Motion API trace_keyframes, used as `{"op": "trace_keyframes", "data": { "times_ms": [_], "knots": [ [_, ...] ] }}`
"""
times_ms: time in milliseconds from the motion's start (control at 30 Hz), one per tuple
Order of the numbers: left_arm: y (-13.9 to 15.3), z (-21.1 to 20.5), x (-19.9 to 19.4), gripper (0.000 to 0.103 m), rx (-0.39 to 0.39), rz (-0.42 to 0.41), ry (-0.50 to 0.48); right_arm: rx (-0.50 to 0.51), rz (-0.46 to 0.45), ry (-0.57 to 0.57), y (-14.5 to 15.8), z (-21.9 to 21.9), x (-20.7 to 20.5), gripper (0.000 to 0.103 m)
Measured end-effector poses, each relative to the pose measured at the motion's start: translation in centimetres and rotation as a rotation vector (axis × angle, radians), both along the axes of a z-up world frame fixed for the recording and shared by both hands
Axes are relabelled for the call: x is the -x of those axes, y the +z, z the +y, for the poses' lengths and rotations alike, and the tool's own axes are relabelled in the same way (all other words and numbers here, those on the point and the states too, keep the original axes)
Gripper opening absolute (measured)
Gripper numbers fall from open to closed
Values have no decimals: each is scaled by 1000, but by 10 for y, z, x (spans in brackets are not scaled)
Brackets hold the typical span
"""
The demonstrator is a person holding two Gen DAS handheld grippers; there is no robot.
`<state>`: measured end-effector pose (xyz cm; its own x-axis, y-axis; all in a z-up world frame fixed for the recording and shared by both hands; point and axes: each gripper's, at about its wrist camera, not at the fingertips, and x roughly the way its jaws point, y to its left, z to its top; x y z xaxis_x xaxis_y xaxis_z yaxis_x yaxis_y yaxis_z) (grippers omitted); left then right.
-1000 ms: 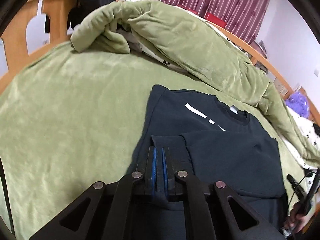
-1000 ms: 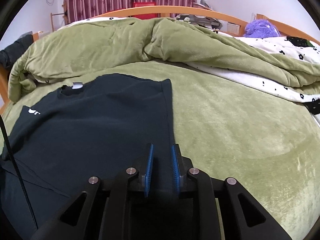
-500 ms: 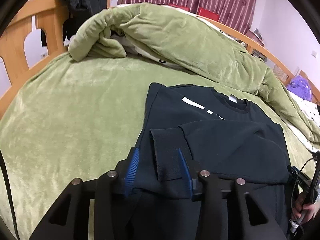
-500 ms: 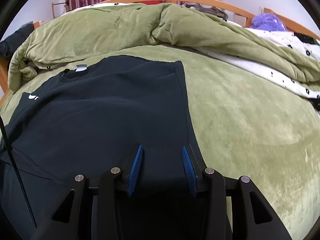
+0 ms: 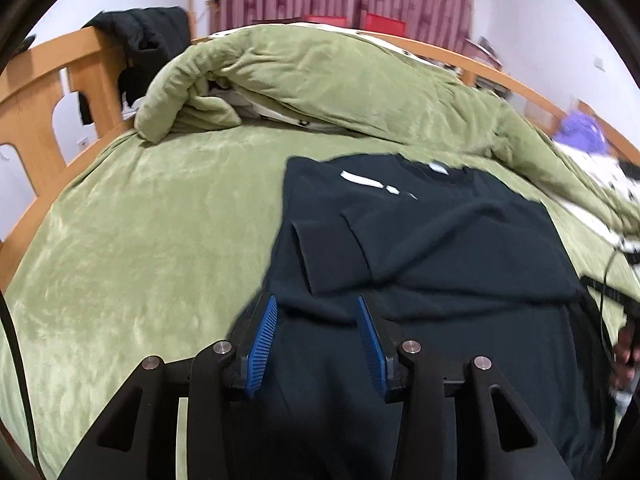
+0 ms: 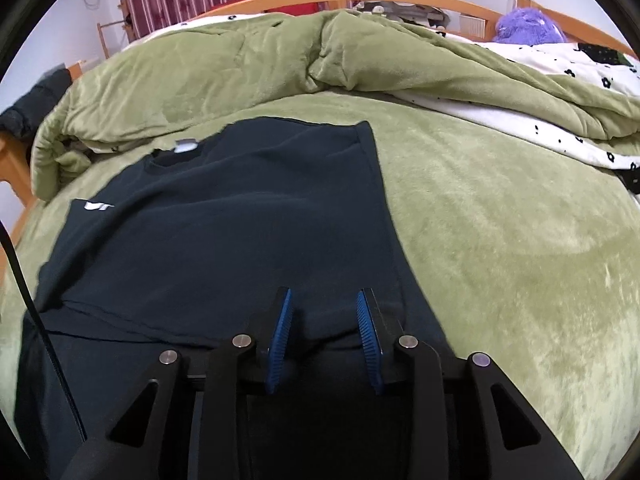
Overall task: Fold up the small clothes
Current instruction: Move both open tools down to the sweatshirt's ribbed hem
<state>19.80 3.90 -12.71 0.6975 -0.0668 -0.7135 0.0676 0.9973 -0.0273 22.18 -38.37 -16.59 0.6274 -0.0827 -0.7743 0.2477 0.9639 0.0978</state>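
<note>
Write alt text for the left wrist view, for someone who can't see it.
A dark sweatshirt lies flat on a green bedspread, one sleeve folded across its chest. The left claw hangs open above its lower part, holding nothing. A rumpled green duvet lies behind.

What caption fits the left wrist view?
Open left gripper above a dark shirt, sleeves folded in, on a green blanket.

A dark navy, soft-knit long-sleeved sweatshirt (image 5: 460, 248) lies flat, front up, on the bed's green plush blanket (image 5: 140, 240). A white logo stripe (image 5: 368, 181) marks the chest and a white label (image 6: 186, 146) shows inside the round collar. One sleeve is folded across the chest, its ribbed cuff (image 5: 320, 256) near the sweatshirt's edge.
</note>
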Motion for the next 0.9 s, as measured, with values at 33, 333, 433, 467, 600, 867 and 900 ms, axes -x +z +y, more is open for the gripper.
{"op": "trace_keyframes", "data": {
  "times_ms": [33,333,433,467,600,867,900],
  "knots": [
    [1,-2,7,39,-26,-13,-10,3,-10,5,4,3,7,33],
    [24,-7,59,39,-25,-73,-43,36,-98,32,52,24,92,35],
    [29,-6,80,39,4,-71,-44,45,-66,44,49,32,127,38],
    [29,-5,87,39,17,-64,-48,49,-53,49,48,33,137,38],
    [22,-5,115,40,7,-39,-60,35,-44,50,44,30,183,38],
    [-17,24,167,55,56,26,-30,49,-7,38,22,17,243,52],
    [-22,27,171,55,59,32,-23,54,2,39,16,16,249,52]
  ]
}}
